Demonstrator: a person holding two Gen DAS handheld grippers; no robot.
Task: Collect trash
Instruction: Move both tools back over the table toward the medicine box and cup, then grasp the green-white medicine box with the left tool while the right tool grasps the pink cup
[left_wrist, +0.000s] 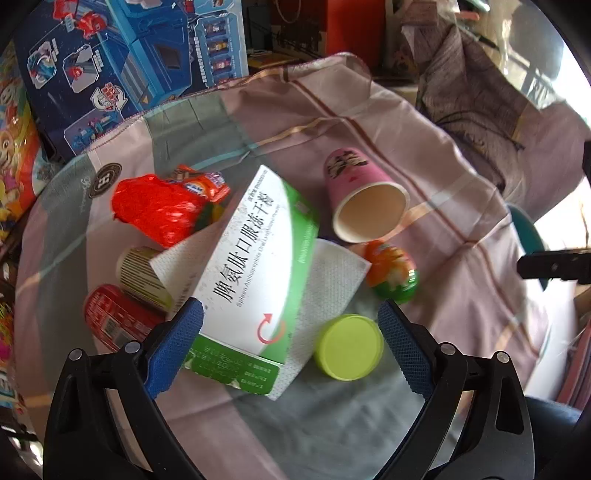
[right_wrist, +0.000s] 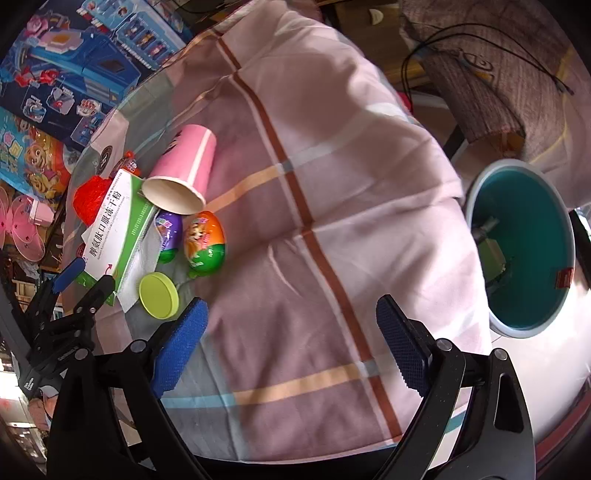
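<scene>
Hovering over a heap of trash with both tongs spread wide and empty.

The left tongs (left_wrist: 290, 328) straddle the near end of the medicine box (left_wrist: 255, 266), which lies tilted on a paper napkin (left_wrist: 328, 288) between their pads; the yellow lid (left_wrist: 349, 347) sits just inside the right pad, so closing here risks catching lid or napkin with the box, or tipping the box off its perch. The pink cup (left_wrist: 364, 195) and orange egg (left_wrist: 391, 273) lie on their sides ahead of the tongs and may roll if nudged. A red wrapper (left_wrist: 159, 206) and two cans (left_wrist: 140, 277) crowd the left side. The right tongs (right_wrist: 291, 332) hang over bare cloth (right_wrist: 332, 184); the teal bin (right_wrist: 524, 251) waits ahead to their right, well apart from the heap, so a weak grip could drop things on the way.
</scene>
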